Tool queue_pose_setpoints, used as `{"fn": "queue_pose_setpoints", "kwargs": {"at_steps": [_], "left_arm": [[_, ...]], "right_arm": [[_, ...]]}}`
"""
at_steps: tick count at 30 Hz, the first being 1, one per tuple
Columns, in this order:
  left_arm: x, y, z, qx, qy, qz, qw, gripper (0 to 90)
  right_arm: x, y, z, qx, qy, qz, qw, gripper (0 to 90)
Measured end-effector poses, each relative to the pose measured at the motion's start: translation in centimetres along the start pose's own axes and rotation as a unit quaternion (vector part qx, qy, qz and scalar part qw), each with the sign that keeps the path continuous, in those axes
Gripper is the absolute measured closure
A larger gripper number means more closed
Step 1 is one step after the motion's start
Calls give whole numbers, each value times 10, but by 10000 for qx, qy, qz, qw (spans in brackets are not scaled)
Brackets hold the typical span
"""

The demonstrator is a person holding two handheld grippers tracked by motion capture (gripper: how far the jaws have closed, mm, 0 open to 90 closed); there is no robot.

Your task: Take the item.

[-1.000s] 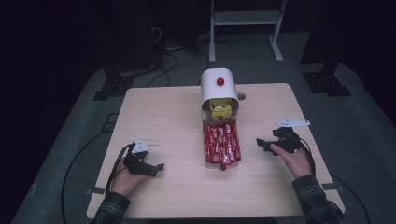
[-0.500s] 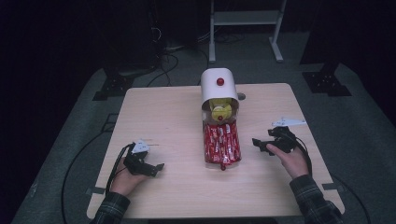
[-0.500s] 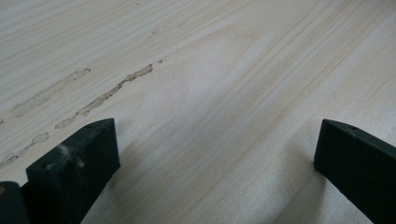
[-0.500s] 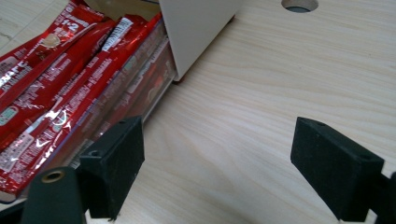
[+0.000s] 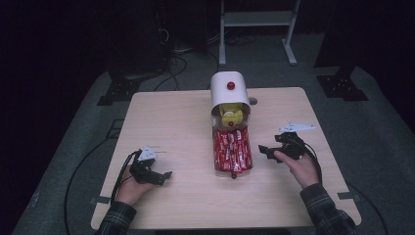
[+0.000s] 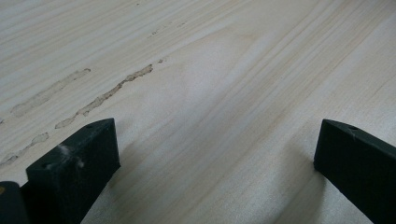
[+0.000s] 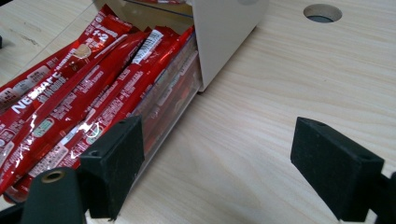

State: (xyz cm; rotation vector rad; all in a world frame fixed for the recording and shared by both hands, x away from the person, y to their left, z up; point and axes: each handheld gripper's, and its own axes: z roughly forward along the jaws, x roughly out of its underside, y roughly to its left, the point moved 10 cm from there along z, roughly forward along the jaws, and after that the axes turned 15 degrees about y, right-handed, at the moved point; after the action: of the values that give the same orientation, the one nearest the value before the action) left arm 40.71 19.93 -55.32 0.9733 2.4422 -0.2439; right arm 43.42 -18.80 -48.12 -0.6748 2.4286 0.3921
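Both tools wide open, empty: left tool (image 5: 166,175) on bare table (image 5: 186,122), right tool (image 5: 264,150) nr red sachets (image 5: 232,151).

- We see the light wooden table (image 5: 176,112) carrying a white round-topped dispenser box (image 5: 228,90) near the middle of its far edge.
- In front of that box, toward the near edge, a clear tray (image 7: 163,109) extends out from it, and a stack of red foil stick packets (image 5: 231,151) lies in the tray.
- A round hole in the tabletop (image 5: 252,101) sits just right of the box.
- The left black two-jaw gripper (image 5: 166,176) rests near the near-left corner, well apart from the tray.
- The right black two-jaw gripper (image 5: 263,150) sits just right of the tray, between it and the right edge.
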Motion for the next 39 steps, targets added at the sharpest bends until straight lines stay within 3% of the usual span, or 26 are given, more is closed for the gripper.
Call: {"fn": "queue_pose_setpoints", "kwargs": {"at_steps": [16,18,28,39], "left_arm": [[0,0,0,0,0,1,10000,0],[0,0,0,0,-2,3,10000,0],[0,0,0,-1,-1,3,10000,0],[0,0,0,-1,-2,2,10000,0]], "right_arm": [[-8,13,2,-136,-22,-76,9999,166],[-8,15,2,-140,-39,-89,9999,207],[-12,21,3,-209,-87,-95,9997,218],[-19,37,5,-350,-126,-182,9991,239]]}}
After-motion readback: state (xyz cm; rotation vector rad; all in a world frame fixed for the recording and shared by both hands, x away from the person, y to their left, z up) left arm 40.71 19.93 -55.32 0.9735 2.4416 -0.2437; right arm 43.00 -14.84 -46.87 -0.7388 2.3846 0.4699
